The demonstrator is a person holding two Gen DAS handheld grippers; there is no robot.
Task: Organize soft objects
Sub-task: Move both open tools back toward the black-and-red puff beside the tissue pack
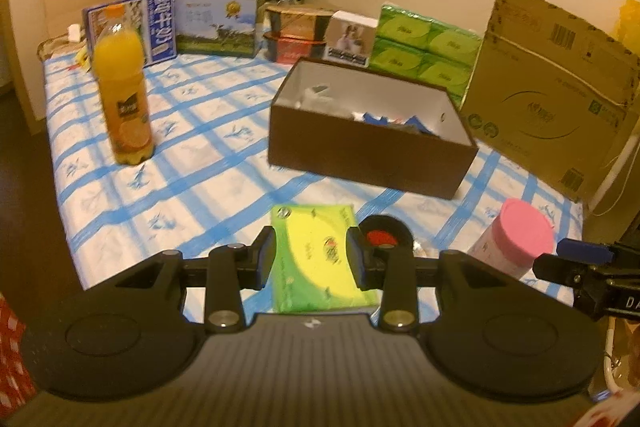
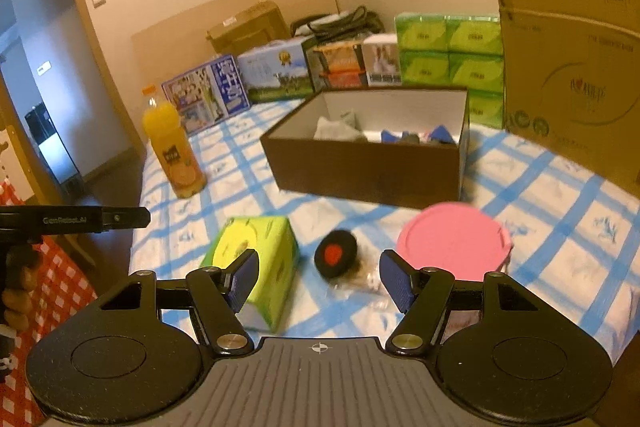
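A green-and-yellow tissue pack lies on the blue-checked bed near its front edge. My left gripper hovers over it, open, with a finger on either side and the pads not pressing it. From the right wrist view, a left finger hangs left of the pack, apart from it. My right gripper is open and empty. Beyond it lies a black round thing with a red centre. An open brown box holds white and blue soft things.
A pink-lidded canister stands at the right. An orange juice bottle stands at the left. Cartons and green tissue packs line the back. A large cardboard box leans at the right. The bed drops off on the left.
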